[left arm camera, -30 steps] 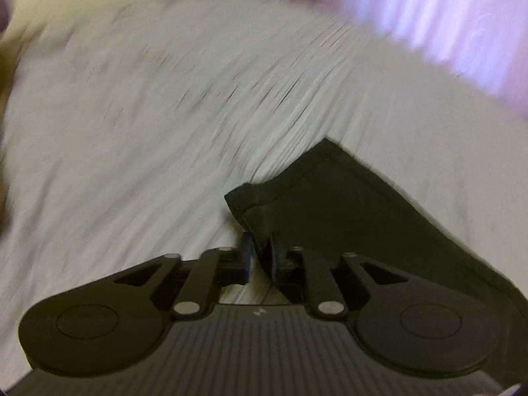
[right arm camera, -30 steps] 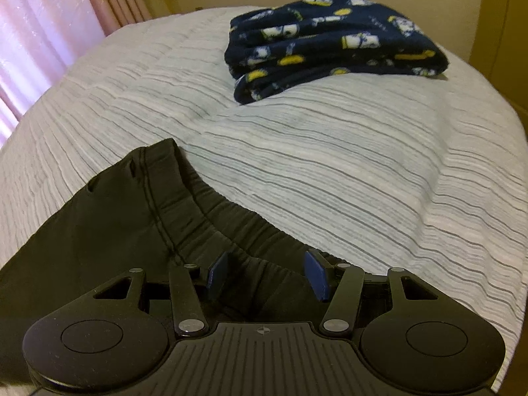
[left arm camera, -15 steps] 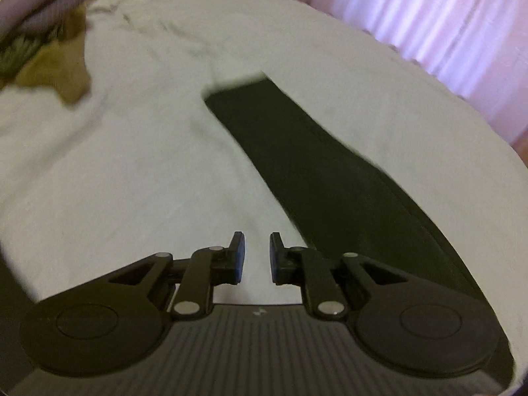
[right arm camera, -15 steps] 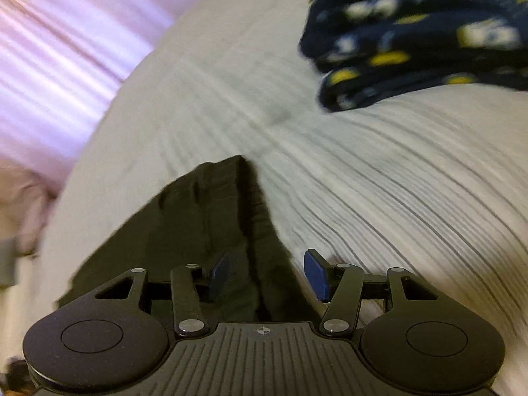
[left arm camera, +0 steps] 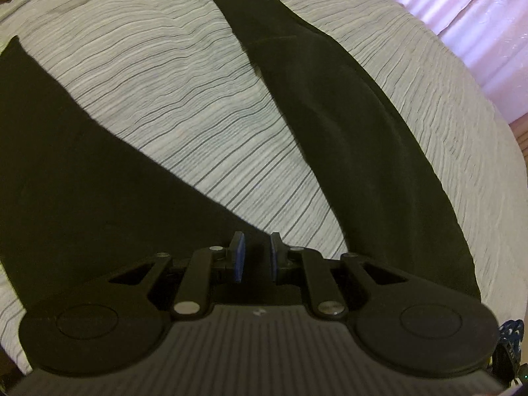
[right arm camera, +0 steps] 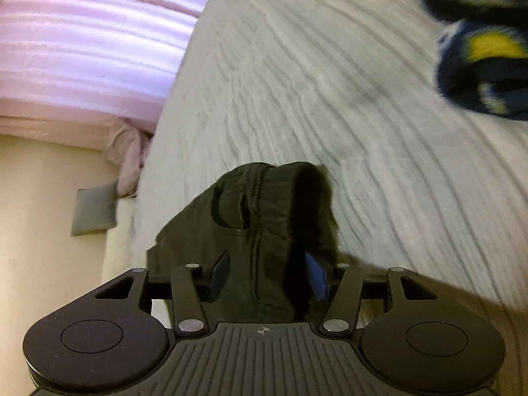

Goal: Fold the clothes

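Black trousers (left arm camera: 333,105): spread legs apart on striped bedspread (left arm camera: 184,99) | left gripper (left arm camera: 256,257): pads slightly parted, gripping nothing, above crotch | right gripper (right arm camera: 269,275): jaws closing around bunched waistband (right arm camera: 264,204), pads not yet pressing | folded patterned garment (right arm camera: 478,49): far right.

Matt black cloth trousers (left arm camera: 346,125) on ribbed, striped woven bedspread (left arm camera: 184,99).

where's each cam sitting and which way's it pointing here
Left wrist: rides the left gripper, aimed steeply down at the black pants, legs spread on the striped bedspread; only its narrow-set fingers show.
Right wrist: rides the right gripper, looking shallowly along the bed, its closing fingers astride bunched pants fabric.
Shared: pants, bedspread, pink curtain, patterned navy clothes.
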Demonstrator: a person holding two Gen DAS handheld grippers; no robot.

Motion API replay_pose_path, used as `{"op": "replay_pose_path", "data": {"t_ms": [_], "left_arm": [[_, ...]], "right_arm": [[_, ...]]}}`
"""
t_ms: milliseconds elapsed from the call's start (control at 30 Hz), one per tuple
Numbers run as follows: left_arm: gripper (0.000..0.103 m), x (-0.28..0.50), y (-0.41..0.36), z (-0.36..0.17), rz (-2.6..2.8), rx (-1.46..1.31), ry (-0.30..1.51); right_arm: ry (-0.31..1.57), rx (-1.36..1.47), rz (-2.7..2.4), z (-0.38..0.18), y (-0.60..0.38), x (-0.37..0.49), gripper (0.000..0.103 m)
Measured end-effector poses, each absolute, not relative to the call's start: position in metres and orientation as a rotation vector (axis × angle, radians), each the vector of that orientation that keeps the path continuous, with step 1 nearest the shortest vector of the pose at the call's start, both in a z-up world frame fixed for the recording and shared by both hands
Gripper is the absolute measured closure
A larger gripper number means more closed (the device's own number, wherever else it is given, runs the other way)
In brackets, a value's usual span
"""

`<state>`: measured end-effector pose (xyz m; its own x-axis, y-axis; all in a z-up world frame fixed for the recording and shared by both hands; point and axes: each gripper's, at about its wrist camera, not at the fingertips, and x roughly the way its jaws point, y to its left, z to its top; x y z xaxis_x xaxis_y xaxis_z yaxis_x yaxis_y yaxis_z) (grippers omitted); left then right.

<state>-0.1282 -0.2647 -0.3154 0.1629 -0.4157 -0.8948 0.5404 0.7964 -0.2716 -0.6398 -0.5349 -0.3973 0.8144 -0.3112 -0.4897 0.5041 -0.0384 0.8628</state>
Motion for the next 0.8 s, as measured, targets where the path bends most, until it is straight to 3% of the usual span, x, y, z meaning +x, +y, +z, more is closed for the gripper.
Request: {"op": "replay_pose_path", "data": {"t_ms": [33, 67, 300, 433, 500, 533, 700, 800], "left_arm": [[0.092, -0.13, -0.264, -0.315, -0.678, 0.124, 1.23], [0.092, -0.134, -0.264, -0.315, -0.671, 0.127, 1.23], [0.092, -0.148, -0.261, -0.32, -0.644, 0.119, 1.247], [0.092, -0.154, -0.271, -0.326, -0.659, 0.122, 1.258], [0.092, -0.158, -0.277, -0.327, -0.674, 0.124, 1.261], [0.092, -0.159, -0.281, -0.327, -0.686, 0.128, 1.259], [0.092, -0.163, -0.296, -0.322, -0.74, 0.182, 1.212], [0.092, -0.163, -0.298, -0.326, -0.753, 0.193, 1.218]], "right_arm": [[0.152, 1.487, -0.629, -0.402, -0.537, -0.64, 0.072], [0.154, 1.49, -0.618, -0.405, -0.539, -0.64, 0.082], [0.098, 1.494, -0.563, -0.406, -0.552, -0.652, 0.084], [0.213, 1.45, -0.555, -0.407, -0.558, -0.639, 0.084], [0.297, 1.39, -0.561, -0.405, -0.557, -0.629, 0.098], [0.323, 1.336, -0.584, -0.399, -0.555, -0.624, 0.1], [0.243, 1.118, -0.673, -0.343, -0.542, -0.621, 0.102], [0.321, 1.093, -0.762, -0.359, -0.548, -0.62, 0.102]]}}
